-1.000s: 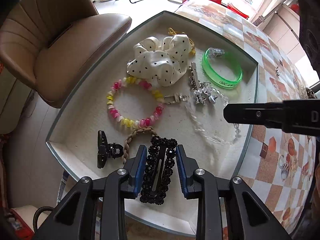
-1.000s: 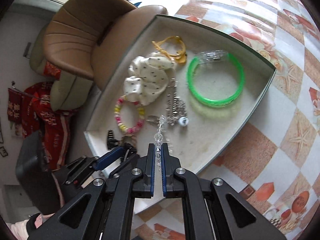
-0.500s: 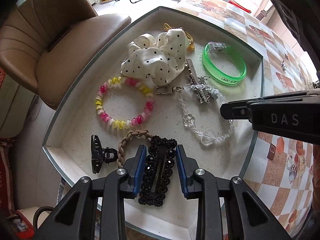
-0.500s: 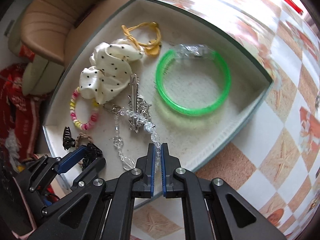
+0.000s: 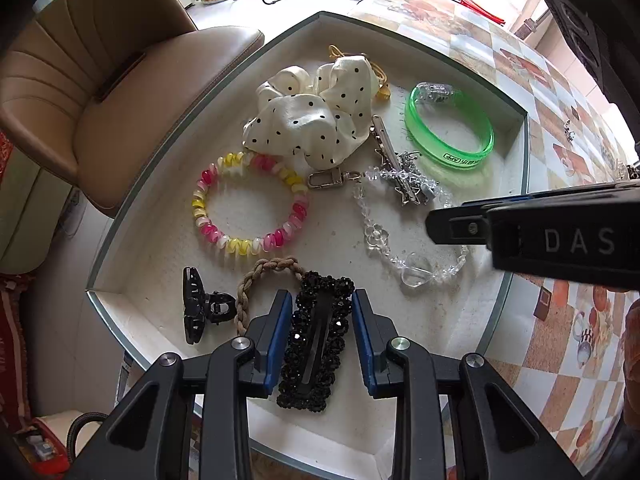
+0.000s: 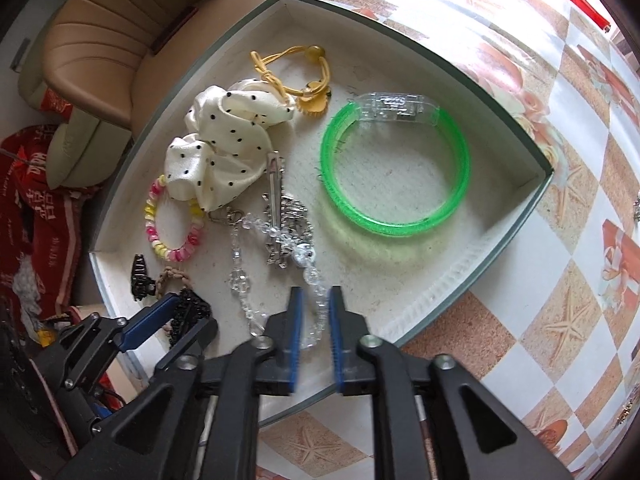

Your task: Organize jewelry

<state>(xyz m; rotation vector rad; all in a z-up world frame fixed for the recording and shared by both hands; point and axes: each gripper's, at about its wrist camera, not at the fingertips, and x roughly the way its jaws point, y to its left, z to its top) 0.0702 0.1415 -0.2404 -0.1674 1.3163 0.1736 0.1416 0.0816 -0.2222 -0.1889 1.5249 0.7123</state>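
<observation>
The right gripper (image 6: 313, 312) stood narrowly parted around the clear bead chain (image 6: 256, 240) lying in the white tray (image 6: 448, 276) — not pinching it — while the left gripper (image 5: 318, 320) hung wide astride the black beaded hair clip (image 5: 318, 340) at the tray's near edge.

right gripper (image 6: 313, 312) fingers parted | clear bead chain (image 6: 316, 280) between, seemingly untouched

My left wrist view: close, looking down from tray (image 5: 120, 280) near edge. My right wrist view: close, angled from tray (image 6: 500, 264) table-side edge. Both share tray contents.
</observation>
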